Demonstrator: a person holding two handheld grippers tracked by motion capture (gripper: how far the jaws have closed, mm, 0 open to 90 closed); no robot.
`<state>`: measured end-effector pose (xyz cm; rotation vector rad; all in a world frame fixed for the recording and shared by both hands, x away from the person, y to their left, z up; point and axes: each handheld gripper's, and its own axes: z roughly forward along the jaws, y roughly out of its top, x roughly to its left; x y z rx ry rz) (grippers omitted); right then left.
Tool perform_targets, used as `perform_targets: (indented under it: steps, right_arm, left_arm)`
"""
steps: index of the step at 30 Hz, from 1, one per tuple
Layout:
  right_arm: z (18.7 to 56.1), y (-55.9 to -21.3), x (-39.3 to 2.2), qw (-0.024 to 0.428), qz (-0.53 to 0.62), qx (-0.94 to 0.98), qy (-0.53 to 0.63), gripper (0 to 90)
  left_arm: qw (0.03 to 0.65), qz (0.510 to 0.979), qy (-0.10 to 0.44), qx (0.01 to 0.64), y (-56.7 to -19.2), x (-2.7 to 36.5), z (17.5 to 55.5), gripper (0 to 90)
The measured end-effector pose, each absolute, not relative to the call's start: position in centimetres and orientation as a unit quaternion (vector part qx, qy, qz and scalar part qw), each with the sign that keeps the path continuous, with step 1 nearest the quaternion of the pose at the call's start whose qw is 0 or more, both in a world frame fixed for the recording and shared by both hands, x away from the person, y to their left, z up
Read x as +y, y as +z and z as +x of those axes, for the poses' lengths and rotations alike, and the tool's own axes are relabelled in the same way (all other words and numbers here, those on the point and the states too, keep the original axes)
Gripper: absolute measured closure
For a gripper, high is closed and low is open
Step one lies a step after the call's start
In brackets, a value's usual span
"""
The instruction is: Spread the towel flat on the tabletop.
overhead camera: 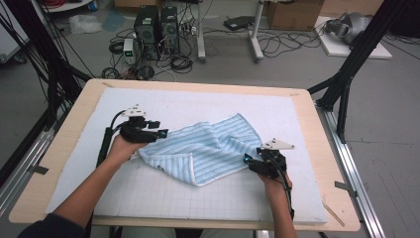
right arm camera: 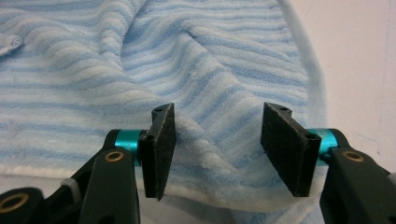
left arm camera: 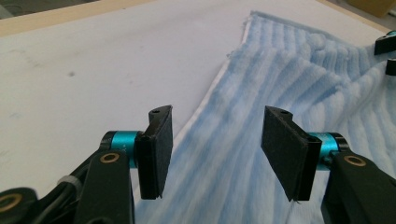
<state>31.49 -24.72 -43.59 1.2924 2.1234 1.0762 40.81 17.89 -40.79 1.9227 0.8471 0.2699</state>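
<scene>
On the white gridded mat [overhead camera: 163,196] covering the pale wooden table [overhead camera: 327,148], a light blue striped terry towel [overhead camera: 208,148] lies crumpled and partly folded near the middle. At its left edge, the left gripper [overhead camera: 161,133] is held level by a bare forearm reaching in from the near left, jaws pointing right toward the cloth. In the left gripper view its jaws stand well apart with the towel's white-bordered edge beneath the gap, neither pad pressing on it. At the towel's near right corner, the right gripper [overhead camera: 247,161] points left from a hand at the near right. Its jaws are also parted, a raised fold of towel lying between and under them, ungripped.
</scene>
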Motion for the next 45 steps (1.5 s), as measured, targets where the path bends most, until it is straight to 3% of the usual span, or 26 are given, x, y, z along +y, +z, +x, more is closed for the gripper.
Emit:
perform_targets:
  steps: [6, 14, 23, 25, 27, 29, 30, 34, 45]
  right_arm:
    - [31.4, -43.5, -25.2, 0.218, 0.472, 0.759, 0.393, 44.7]
    - [31.4, -43.5, -25.3, 0.217, 0.469, 0.76, 0.394, 44.5]
    - [31.5, -43.5, -25.4, 0.214, 0.47, 0.759, 0.396, 44.1]
    - [31.5, -43.6, -25.4, 0.214, 0.47, 0.759, 0.396, 43.9]
    - [31.4, -43.6, -25.4, 0.214, 0.47, 0.759, 0.396, 43.8]
    - [31.4, -43.6, -25.4, 0.213, 0.47, 0.759, 0.396, 43.7]
    - [31.4, -43.6, -25.3, 0.213, 0.471, 0.76, 0.395, 43.7]
    - [31.4, -43.6, -25.3, 0.213, 0.47, 0.76, 0.394, 43.7]
    - [31.9, -43.8, -24.7, 0.208, 0.476, 0.754, 0.401, 42.8]
  left_arm:
    - [0.484, 0.8, 0.092, 0.343, -40.8, 14.3, 43.4, 42.3]
    - [0.453, 0.816, 0.077, 0.35, -42.0, 10.5, 44.8, 27.9]
    - [0.408, 0.844, 0.075, 0.34, -44.2, 7.8, 45.3, 29.6]
    - [0.395, 0.855, 0.089, 0.324, -44.3, 7.6, 45.1, 33.0]
    - [0.383, 0.863, 0.108, 0.312, -44.1, 7.6, 45.0, 42.7]
    - [0.385, 0.866, 0.094, 0.306, -43.9, 8.2, 45.1, 71.7]
    - [0.383, 0.866, 0.096, 0.306, -43.9, 8.3, 45.1, 81.1]
    - [0.384, 0.856, 0.113, 0.328, -43.7, 9.4, 45.3, 84.5]
    - [0.403, 0.772, 0.165, 0.463, -42.5, 18.0, 46.2, 84.6]
